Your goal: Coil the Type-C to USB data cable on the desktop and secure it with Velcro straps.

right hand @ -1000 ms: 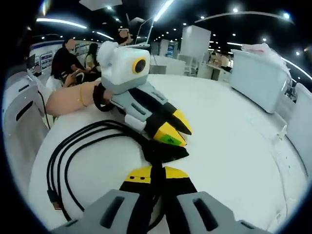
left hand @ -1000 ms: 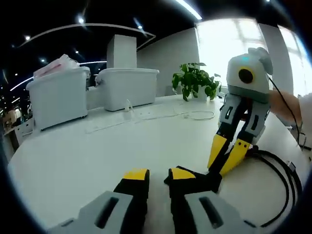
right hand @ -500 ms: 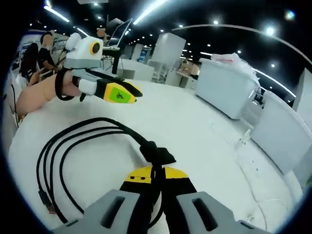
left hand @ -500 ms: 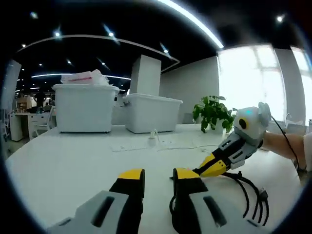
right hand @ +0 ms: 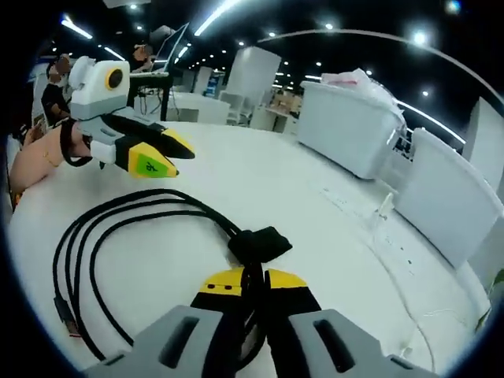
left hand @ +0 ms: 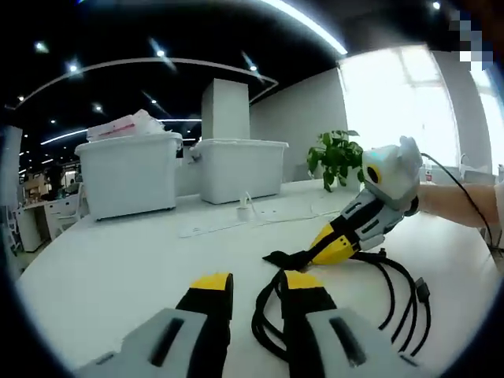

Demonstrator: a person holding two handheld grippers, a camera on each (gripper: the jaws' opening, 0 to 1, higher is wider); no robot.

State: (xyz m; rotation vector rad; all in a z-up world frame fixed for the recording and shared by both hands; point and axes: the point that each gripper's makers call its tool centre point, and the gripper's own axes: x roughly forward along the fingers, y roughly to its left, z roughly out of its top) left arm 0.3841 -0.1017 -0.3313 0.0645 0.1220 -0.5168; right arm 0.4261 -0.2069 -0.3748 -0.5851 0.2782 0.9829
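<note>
The black data cable (right hand: pixel 102 236) lies in several long loops on the white desk (right hand: pixel 260 181), bundled at one end by a black Velcro strap (right hand: pixel 260 242). My right gripper (right hand: pixel 253 281) is shut on the bundle just behind the strap. A connector (right hand: pixel 64 324) ends the loops at the lower left. In the left gripper view the right gripper (left hand: pixel 313 250) comes in from the right, with the strap (left hand: pixel 279 257) at its tips and the cable (left hand: pixel 268 319) curving below. My left gripper (left hand: pixel 258 283) stands open with nothing in it, off to the left above the desk (right hand: pixel 169 156).
Two white storage bins (left hand: pixel 130 169) (left hand: pixel 240 165) stand at the desk's far side, with a potted plant (left hand: pixel 335 153) to their right. A white power strip (left hand: pixel 228 224) and its thin cord lie in front of them. People sit at desks behind (right hand: pixel 55 75).
My left gripper has drawn back from the strap, where it met the right gripper's tips a second ago, and now stands apart. The right gripper still holds the bundle.
</note>
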